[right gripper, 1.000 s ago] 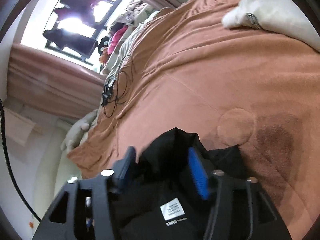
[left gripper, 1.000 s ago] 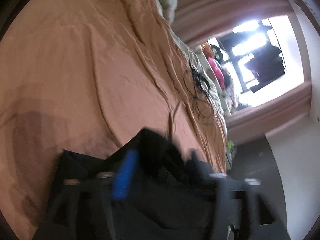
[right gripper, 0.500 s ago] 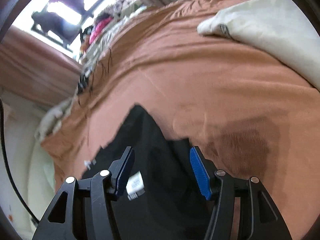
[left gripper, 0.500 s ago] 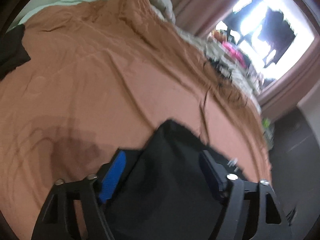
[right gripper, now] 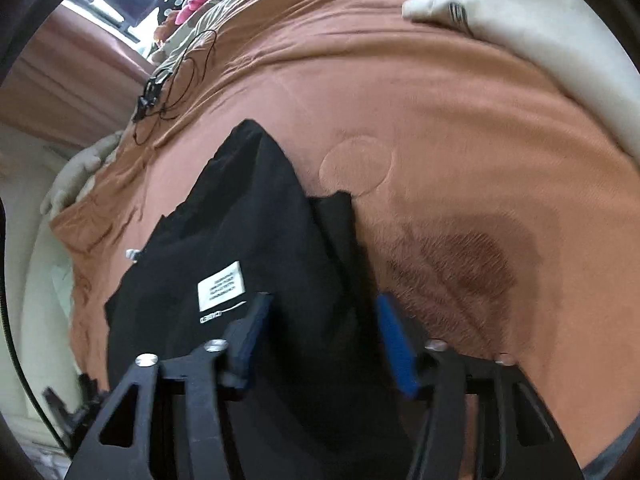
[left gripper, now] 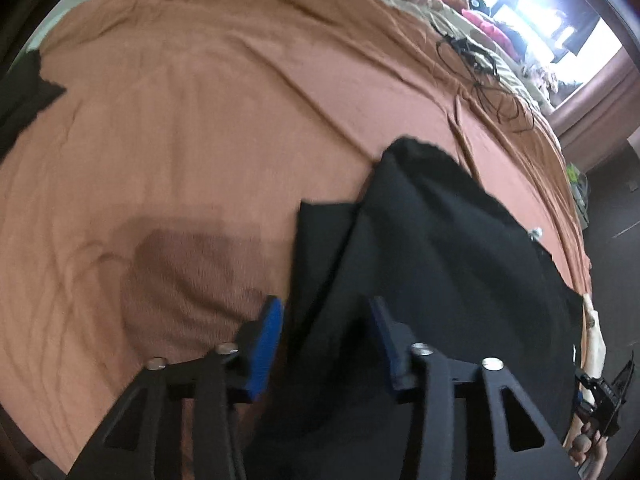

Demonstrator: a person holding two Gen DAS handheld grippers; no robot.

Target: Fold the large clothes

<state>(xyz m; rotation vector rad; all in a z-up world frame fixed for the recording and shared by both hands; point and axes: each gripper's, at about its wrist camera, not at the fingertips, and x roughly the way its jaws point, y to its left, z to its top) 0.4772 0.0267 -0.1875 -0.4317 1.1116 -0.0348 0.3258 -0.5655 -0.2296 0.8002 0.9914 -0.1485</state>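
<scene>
A large black garment point(left gripper: 432, 248) lies spread on an orange-brown bedspread point(left gripper: 208, 112). In the right wrist view the garment point(right gripper: 248, 232) shows a white care label point(right gripper: 221, 286). My left gripper point(left gripper: 326, 320) is open, its blue pads either side of the garment's near edge, with cloth between them. My right gripper point(right gripper: 324, 316) is open too, over the garment's near edge. The other gripper shows small at the lower right of the left wrist view point(left gripper: 600, 396).
A tangle of black cable point(left gripper: 480, 68) lies at the far side of the bed near a bright window point(left gripper: 560, 8). A cream pillow point(right gripper: 540, 48) lies at the right. A dark damp-looking patch point(right gripper: 468, 264) marks the bedspread. Another dark cloth point(left gripper: 20, 92) lies far left.
Both grippers were shut on the bunched garment a second ago, then opened. The garment now lies spread out flatter on the bed, and both grippers have dropped closer to it.
</scene>
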